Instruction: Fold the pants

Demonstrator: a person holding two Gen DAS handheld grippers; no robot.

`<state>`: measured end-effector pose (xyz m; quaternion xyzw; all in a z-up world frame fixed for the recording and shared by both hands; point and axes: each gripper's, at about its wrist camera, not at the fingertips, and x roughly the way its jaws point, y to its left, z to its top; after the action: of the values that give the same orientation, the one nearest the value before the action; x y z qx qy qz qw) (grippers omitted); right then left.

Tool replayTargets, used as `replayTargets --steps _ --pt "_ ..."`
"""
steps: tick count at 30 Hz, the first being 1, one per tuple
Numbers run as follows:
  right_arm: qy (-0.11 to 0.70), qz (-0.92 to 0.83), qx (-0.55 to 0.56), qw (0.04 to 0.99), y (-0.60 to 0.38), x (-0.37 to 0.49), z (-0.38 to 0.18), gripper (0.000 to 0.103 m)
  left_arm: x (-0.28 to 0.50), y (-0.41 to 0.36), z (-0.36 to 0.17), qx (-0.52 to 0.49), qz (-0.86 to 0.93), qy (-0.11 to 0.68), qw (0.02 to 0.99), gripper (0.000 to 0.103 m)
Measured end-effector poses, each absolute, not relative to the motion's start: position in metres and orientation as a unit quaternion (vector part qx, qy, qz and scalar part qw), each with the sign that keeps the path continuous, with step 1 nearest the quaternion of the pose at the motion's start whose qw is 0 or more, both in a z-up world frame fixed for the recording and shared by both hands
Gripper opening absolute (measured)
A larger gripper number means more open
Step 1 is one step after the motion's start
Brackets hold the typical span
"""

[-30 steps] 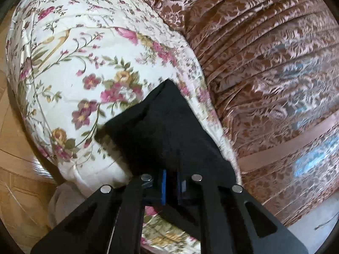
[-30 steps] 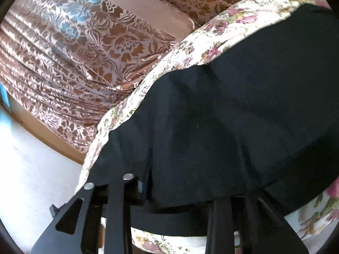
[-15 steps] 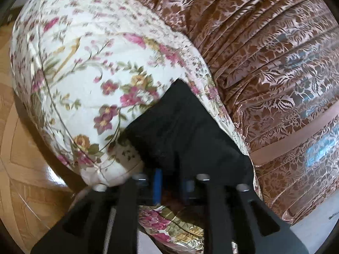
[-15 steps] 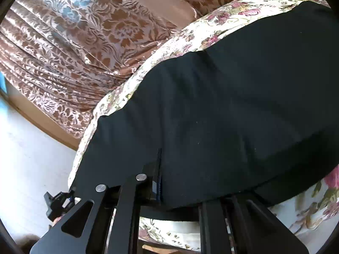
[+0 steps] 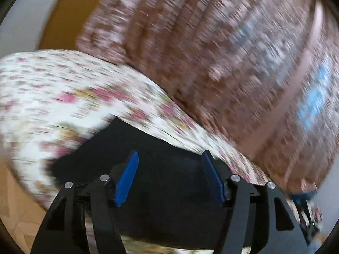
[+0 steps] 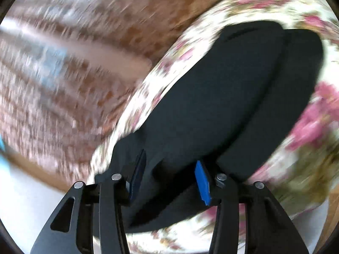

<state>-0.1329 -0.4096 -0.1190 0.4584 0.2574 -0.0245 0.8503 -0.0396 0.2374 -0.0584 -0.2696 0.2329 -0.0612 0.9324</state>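
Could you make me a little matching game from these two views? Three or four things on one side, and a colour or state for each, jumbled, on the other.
Things:
1. pants
2. bed cover
3. curtain
4. left gripper

Descriptions:
A. brown with a pale pattern
B. open, blue pads spread apart
C. black, lying flat with two layers showing
D. white with pink flowers

Pairs: 1-C, 2-D, 3-A, 4-B.

The right gripper is open too; both views are blurred.
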Motion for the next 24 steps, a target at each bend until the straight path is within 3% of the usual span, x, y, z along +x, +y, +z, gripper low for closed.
replayTargets --steps 8,13,24 --pt "0.198 -0.1 0.517 0.827 -0.484 -0.132 -0.131 0.044 0.016 0.118 -0.081 -0.207 -0.201 0.313 0.905 0.065" --pt "0.203 -0.113 0.489 0.841 -0.487 -0.125 -0.126 0.009 0.031 0.071 -0.1 -0.192 -0.244 0.357 0.881 0.065" --pt "0.218 -0.127 0.468 0.847 -0.486 -0.167 -0.111 0.006 0.026 0.064 -0.111 -0.173 -0.259 0.382 0.87 0.064"
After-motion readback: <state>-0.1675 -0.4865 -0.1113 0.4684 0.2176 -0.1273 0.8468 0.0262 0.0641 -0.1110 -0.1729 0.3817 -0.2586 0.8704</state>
